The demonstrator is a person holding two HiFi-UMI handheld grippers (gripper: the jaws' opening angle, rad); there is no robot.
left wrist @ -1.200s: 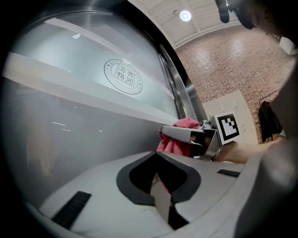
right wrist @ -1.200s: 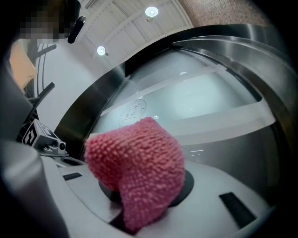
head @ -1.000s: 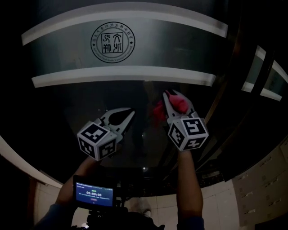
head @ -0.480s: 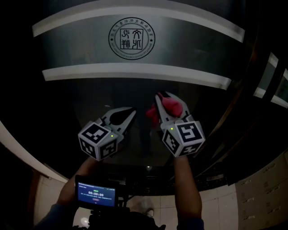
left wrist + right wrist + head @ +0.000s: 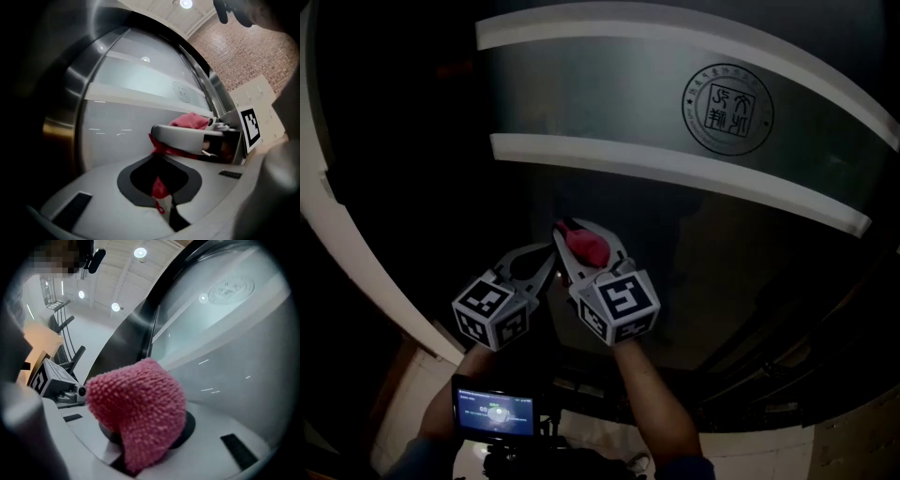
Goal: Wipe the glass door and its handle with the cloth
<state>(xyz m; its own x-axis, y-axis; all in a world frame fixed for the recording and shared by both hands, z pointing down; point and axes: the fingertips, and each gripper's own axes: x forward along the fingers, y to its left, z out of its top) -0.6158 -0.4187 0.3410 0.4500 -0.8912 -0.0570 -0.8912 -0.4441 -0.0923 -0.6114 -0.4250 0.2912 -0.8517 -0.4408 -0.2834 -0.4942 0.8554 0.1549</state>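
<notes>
**Both claws close together at the left of the glass door**

Both forearms reach up from the bottom of the head view. The right gripper (image 5: 567, 228) points up and left, its jaws clamped on the red cloth (image 5: 586, 246), which bulges out between them just in front of the glass door (image 5: 609, 112). The left gripper (image 5: 549, 253) sits right beside it, angled up and right. Its jaws are closed together, and its own view shows red through the gap between them, though I cannot tell whether they pinch it. The right jaw lies across the left jaw tips.

Half a second ago the two grippers were apart, with dark glass between them. The round seal (image 5: 727, 110) sat at top centre then and is now at the upper right. A white curved band (image 5: 319, 206) now runs down the left edge.
</notes>
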